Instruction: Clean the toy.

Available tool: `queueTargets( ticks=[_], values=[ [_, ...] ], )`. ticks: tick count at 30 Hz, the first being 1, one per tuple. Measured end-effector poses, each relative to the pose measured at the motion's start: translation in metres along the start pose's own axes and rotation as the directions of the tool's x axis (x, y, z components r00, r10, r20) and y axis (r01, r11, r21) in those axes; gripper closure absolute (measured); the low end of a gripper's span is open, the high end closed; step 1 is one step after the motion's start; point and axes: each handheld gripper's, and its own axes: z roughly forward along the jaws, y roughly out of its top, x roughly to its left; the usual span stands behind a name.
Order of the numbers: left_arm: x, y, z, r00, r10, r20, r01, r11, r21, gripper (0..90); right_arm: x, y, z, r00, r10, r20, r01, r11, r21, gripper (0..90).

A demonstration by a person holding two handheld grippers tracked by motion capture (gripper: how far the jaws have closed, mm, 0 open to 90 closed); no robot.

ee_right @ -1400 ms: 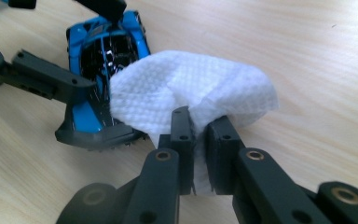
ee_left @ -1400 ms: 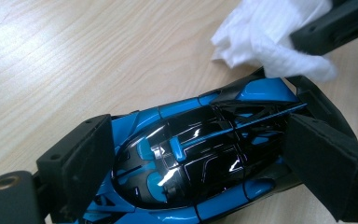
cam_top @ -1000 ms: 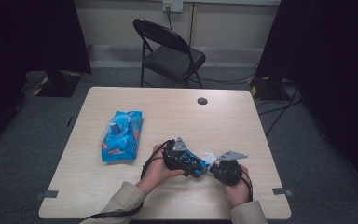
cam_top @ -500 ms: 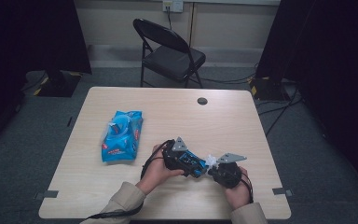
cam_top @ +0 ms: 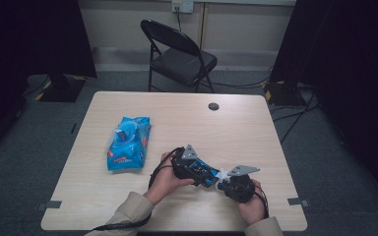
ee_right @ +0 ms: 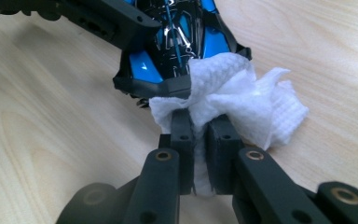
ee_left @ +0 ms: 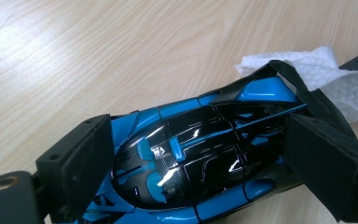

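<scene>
A blue and black toy car (ee_left: pixel 200 163) lies on the wooden table, and my left gripper (ee_left: pixel 205 172) is shut on its sides, one pad on each flank. In the high view the car (cam_top: pixel 199 172) sits between both hands near the table's front edge. My right gripper (ee_right: pixel 200 135) is shut on a crumpled white wipe (ee_right: pixel 233 93), which presses against the car's rear spoiler (ee_right: pixel 168 84). The wipe (ee_left: pixel 326 79) peeks out behind the spoiler in the left gripper view. In the high view the right gripper (cam_top: pixel 224 183) meets the car's right end.
A blue pack of wipes (cam_top: pixel 128 142) lies on the left half of the table (cam_top: pixel 236 128). A dark cable hole (cam_top: pixel 213 106) sits near the far edge. A black folding chair (cam_top: pixel 177 54) stands beyond the table.
</scene>
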Motion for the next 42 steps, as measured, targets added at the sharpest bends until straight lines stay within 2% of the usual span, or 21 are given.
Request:
queueTargets(
  ticks=[5,15,20,27,34,42],
  values=[
    [0.0,0.0,0.0,1.0,0.0,-0.001,0.0,1.0,0.0,8.8,0.003,-0.002,-0.001,0.9998,0.003,-0.022,-0.003,1.0,0.006,83.2],
    [0.0,-0.001,0.0,1.0,-0.003,-0.007,0.003,1.0,-0.001,8.3,0.021,0.0,0.002,0.9974,-0.031,-0.066,0.032,0.999,0.017,83.1],
    [0.001,-0.001,0.0,1.0,-0.001,-0.009,0.001,1.0,-0.004,8.1,0.026,0.001,0.005,0.995,-0.035,-0.093,0.037,0.999,0.016,83.0],
    [0.001,-0.001,0.0,1.0,-0.004,-0.009,0.004,1.0,-0.005,8.1,0.034,0.005,0.009,0.9921,-0.062,-0.11,0.064,0.998,0.019,82.9],
    [0.001,0.0,0.0,1.0,-0.003,-0.008,0.003,1.0,0.0,8.1,0.035,0.005,0.01,0.9911,-0.059,-0.119,0.062,0.998,0.018,82.9],
    [0.001,0.0,0.0,1.0,-0.005,-0.009,0.005,1.0,0.002,8.1,0.041,0.007,0.013,0.9822,-0.077,-0.171,0.081,0.997,0.017,82.9]
  ],
)
